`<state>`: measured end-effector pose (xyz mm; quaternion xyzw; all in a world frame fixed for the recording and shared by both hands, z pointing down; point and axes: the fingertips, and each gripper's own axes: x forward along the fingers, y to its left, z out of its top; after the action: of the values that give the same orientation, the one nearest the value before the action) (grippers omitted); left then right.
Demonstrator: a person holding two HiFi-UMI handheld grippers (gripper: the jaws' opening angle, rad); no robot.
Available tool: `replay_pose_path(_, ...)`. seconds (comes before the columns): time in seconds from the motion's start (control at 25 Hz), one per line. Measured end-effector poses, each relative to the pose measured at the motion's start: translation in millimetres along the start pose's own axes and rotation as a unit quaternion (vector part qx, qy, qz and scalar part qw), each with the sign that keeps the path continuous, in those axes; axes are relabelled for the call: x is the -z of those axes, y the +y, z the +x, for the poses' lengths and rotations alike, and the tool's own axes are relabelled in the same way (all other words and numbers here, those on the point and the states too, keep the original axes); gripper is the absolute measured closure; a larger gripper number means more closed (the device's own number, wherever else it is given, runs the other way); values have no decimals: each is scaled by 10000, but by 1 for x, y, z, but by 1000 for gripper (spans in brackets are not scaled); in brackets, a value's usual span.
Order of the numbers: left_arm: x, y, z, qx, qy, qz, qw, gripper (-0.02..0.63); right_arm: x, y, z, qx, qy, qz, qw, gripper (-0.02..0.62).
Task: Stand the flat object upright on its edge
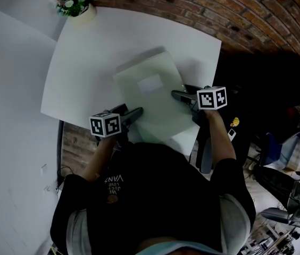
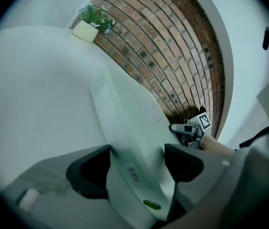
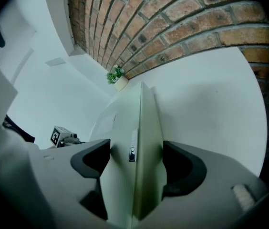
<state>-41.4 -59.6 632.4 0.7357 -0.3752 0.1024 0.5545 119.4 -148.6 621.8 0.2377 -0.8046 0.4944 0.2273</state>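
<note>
The flat object [image 1: 150, 97] is a thin pale green box with a white label, lying over the near part of the white table [image 1: 97, 47]. In the head view its broad face shows, and it looks tilted with its near side raised. My left gripper [image 1: 136, 113] is shut on its near left corner. My right gripper [image 1: 177, 95] is shut on its right edge. In the left gripper view the box [image 2: 125, 123] runs between the jaws of the left gripper [image 2: 137, 163], with the right gripper [image 2: 189, 128] beyond. In the right gripper view the box's thin edge [image 3: 141, 128] fills the right gripper [image 3: 137, 163].
A small potted plant [image 1: 80, 7] stands at the table's far left corner, against the brick wall [image 1: 203, 9]. The table's near edge is close to the person's body. Dark clutter [image 1: 288, 163] fills the floor at the right.
</note>
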Motion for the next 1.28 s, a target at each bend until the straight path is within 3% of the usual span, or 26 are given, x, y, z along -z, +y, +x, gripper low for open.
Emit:
replay_pose_path(0.48, -18, -14, -9, 186, 79, 341, 9992, 268, -5, 14, -22, 296, -498, -157, 9982, 270)
replay_pose_path(1.28, -66, -37, -31, 332, 138, 1658, 9855, 279, -5, 55, -51, 790, -1432, -252, 9862, 278)
